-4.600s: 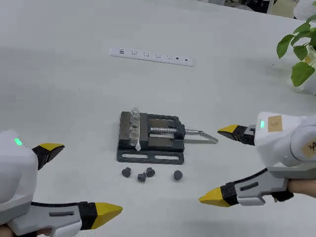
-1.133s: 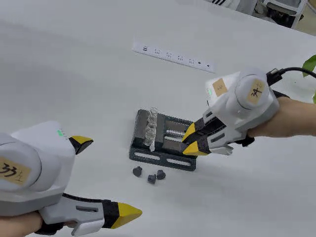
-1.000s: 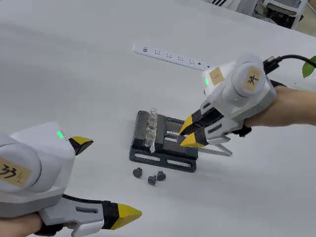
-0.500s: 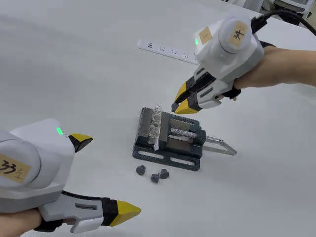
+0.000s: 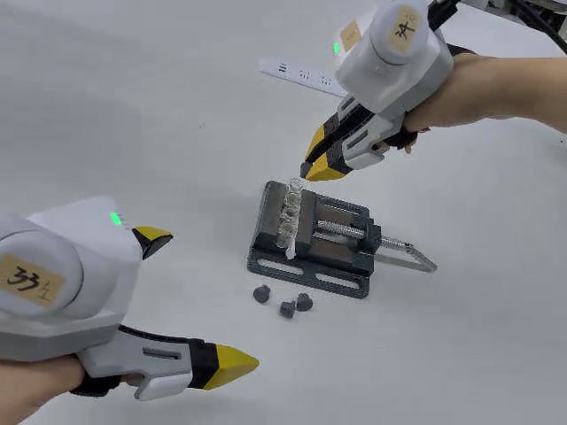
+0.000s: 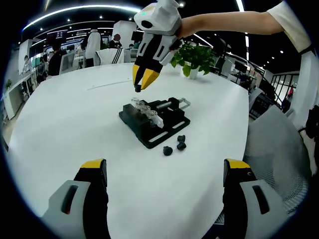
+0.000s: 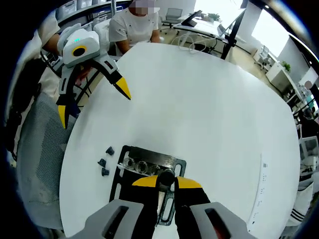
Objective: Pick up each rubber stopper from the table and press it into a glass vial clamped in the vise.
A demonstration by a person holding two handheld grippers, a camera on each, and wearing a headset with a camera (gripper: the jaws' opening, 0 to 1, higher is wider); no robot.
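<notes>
Broadly, a white round worktop [image 5: 133, 106] carries everything, smooth and matte, and it stands in a big open office with strip lights on the ceiling and desks behind. A black vise [image 5: 319, 252] sits near the middle with a row of glass vials [image 5: 288, 208] clamped upright in its jaws, the screw handle pointing off to the side away from them. Three dark rubber stoppers [image 5: 287, 309] lie loose on the worktop just beside the vise base, on the person's side, close together. The right claw [image 5: 314, 169] is pinched shut on a fourth stopper [image 7: 166, 178] and hangs over the far end of the vial row; the left gripper view shows a gap between that stopper and the glass. The left claw [image 5: 202, 299] is spread wide over bare worktop, well apart from the vise. A white power strip [image 5: 297, 73] lies far beyond the vise, and a leafy plant [image 6: 197, 55] stands near the far edge. Bare white surface spreads on every side of the vise. The curved worktop edge runs close by a grey mesh chair [image 6: 279, 149], and a seated person [image 7: 134, 30] is at the rim opposite.
</notes>
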